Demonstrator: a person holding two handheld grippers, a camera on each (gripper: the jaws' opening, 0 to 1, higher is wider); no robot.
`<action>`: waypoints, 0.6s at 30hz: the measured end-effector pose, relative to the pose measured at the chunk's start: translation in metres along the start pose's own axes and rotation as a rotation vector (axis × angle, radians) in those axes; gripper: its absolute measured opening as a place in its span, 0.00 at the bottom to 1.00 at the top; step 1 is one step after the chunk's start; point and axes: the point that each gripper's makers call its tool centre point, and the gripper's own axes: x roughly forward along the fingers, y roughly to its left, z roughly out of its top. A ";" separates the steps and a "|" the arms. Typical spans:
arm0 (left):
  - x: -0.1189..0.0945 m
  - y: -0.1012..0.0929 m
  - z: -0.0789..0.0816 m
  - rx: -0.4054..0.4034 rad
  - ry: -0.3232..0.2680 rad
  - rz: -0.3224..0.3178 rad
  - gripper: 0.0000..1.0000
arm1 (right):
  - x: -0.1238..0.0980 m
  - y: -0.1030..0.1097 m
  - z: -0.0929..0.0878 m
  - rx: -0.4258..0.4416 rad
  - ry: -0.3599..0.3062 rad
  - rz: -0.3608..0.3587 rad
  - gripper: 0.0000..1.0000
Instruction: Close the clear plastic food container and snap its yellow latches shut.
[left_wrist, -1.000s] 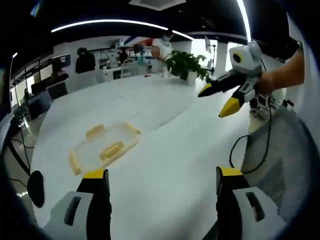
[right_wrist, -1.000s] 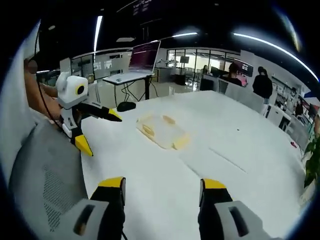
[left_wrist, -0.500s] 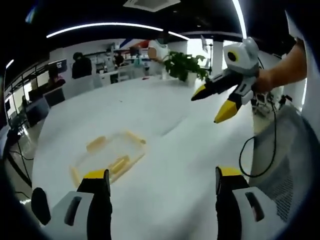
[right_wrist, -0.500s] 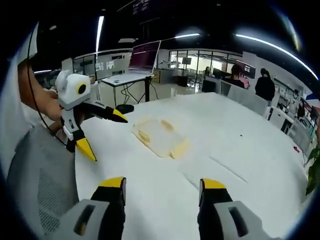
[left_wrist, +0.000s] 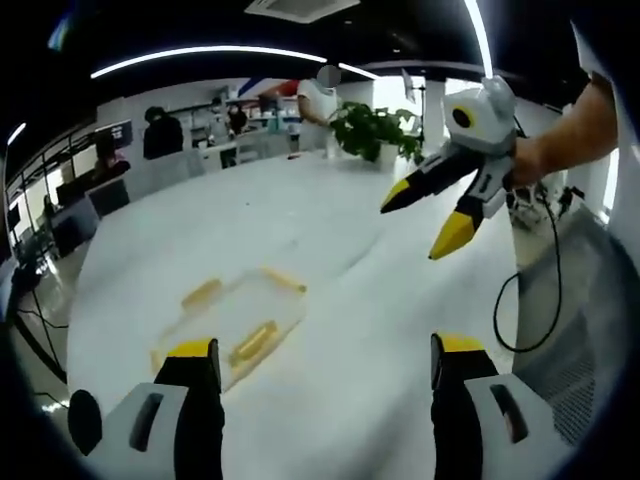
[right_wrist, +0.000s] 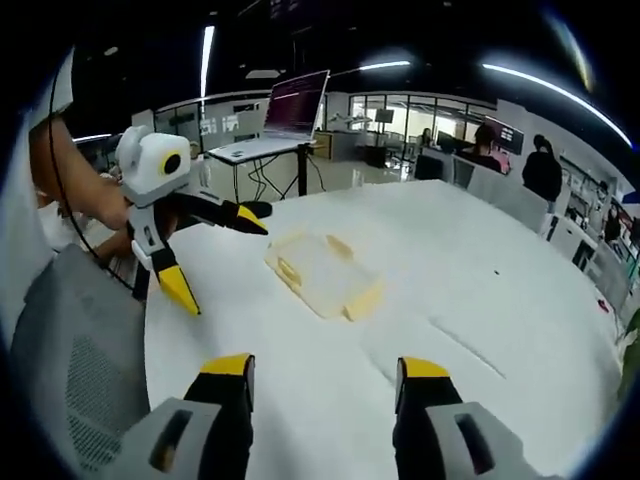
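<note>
Clear plastic, the food container (left_wrist: 236, 322) lies flat on the white desk (left_wrist: 300, 215), just ahead of the left hand-held gripper (left_wrist: 318, 375), whose jaws stand spread and empty. Its yellow latches (right_wrist: 362, 299) appear splayed outward, so nothing looks snapped yet. Further right, the right hand-held gripper (right_wrist: 318, 382) hovers near, also spread, touching nothing. Closing and latching seemingly remain.
</note>
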 end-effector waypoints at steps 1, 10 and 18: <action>0.000 0.001 -0.001 0.001 0.003 0.000 0.85 | 0.002 0.000 0.001 -0.002 -0.001 0.005 0.56; 0.000 0.011 -0.003 0.007 0.010 0.003 0.85 | 0.016 -0.003 0.008 -0.034 0.017 0.036 0.54; -0.002 0.025 -0.010 0.003 0.029 0.012 0.84 | 0.023 -0.005 0.014 -0.067 0.029 0.062 0.54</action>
